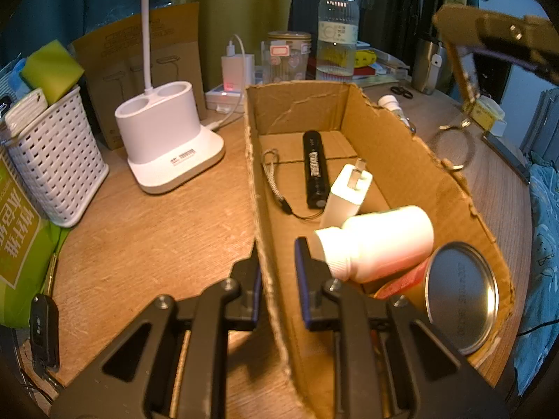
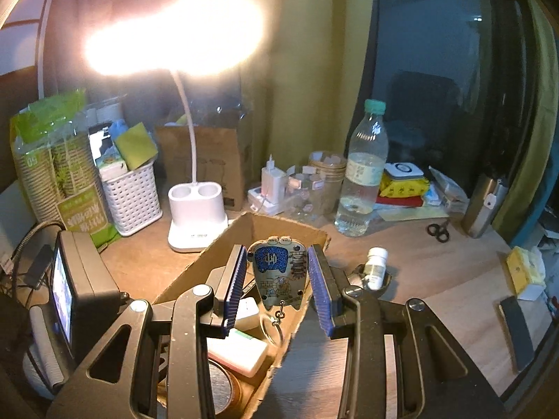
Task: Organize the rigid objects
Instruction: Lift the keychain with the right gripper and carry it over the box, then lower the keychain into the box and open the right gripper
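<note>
A cardboard box (image 1: 401, 160) lies open on the wooden table. My left gripper (image 1: 277, 272) is shut on its left wall, one pad outside and one inside. Inside the box are a black flashlight (image 1: 316, 167), a white charger plug (image 1: 344, 197), a white bottle (image 1: 380, 241) and a tin can (image 1: 461, 296). My right gripper (image 2: 278, 281) is shut on a metal keychain tag (image 2: 272, 258), and the tag's key ring hangs below it. It hovers over the box (image 2: 188, 272). From the left wrist view the tag (image 1: 466, 76) hangs beyond the box's right wall.
A small white bottle (image 2: 375, 267) stands on the table right of the box. A lit desk lamp's base (image 1: 167, 132) and a white basket (image 1: 56, 167) stand to the left. At the back are a water bottle (image 1: 337, 35) and scissors (image 2: 438, 230). A car key (image 1: 43, 331) lies near left.
</note>
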A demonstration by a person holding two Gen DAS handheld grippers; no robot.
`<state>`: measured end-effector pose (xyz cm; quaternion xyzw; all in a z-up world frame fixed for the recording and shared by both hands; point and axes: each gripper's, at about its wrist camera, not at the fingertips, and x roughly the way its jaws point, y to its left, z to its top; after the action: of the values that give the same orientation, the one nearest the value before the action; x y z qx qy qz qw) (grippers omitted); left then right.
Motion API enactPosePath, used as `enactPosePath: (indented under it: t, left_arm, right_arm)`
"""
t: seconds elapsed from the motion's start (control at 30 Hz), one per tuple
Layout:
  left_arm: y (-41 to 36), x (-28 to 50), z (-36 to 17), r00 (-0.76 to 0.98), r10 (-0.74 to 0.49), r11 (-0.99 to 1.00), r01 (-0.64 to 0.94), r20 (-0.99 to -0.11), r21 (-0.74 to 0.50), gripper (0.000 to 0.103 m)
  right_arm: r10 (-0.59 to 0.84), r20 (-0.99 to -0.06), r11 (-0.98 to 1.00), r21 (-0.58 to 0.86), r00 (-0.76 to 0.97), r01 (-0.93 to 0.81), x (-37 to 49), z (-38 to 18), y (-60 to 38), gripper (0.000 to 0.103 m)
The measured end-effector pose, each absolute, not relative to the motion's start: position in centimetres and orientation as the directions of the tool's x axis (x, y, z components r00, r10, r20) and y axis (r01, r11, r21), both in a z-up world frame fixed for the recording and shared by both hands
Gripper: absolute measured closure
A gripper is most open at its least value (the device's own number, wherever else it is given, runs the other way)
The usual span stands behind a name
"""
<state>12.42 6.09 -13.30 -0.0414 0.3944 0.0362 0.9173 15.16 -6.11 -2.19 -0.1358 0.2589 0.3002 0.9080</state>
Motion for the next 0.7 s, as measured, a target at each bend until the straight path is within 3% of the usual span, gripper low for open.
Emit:
enactPosePath:
  t: [0.7]
  left_arm:
    - [6.1, 12.4, -13.3, 0.686, 0.033, 0.994, -0.099, -0.727, -0.048, 0.085]
  right_arm:
    - [0.448, -0.651, 0.779, -0.054, 0.613, -0.625, 17.3, -6.8, -5.0, 0.065]
